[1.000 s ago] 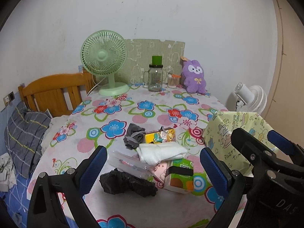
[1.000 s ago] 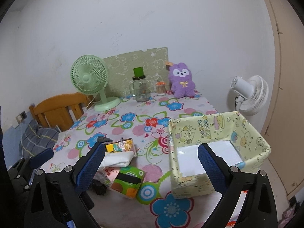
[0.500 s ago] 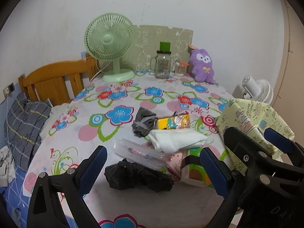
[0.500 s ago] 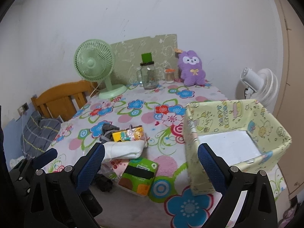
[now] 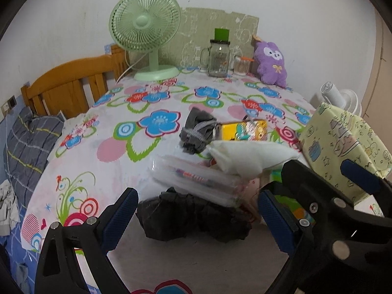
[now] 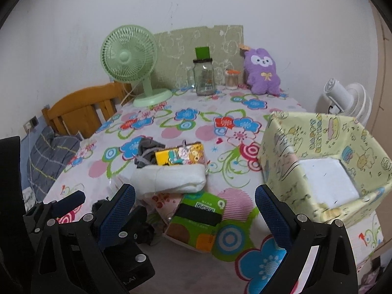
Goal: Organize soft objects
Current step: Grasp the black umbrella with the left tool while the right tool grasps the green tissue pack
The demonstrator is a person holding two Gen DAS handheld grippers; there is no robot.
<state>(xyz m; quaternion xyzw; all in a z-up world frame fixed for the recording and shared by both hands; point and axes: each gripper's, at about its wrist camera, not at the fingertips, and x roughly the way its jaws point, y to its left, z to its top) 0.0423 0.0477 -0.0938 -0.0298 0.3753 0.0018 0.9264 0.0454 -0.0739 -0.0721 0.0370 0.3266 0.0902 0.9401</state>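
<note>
Both grippers are spread wide with nothing in them. The left gripper [image 5: 197,216] hangs right over the crumpled black cloth [image 5: 193,219] at the near edge of the table [image 6: 196,120], so I'd guess that gets grabbed first. The right gripper [image 6: 194,208] sits above the green packet [image 6: 198,220], with the folded white cloth [image 6: 169,177] just beyond on the pile and a grey cloth [image 5: 196,132] further back. The yellow box [image 6: 325,169] on the right looks like the drop spot, and only its white bottom shows inside.
</note>
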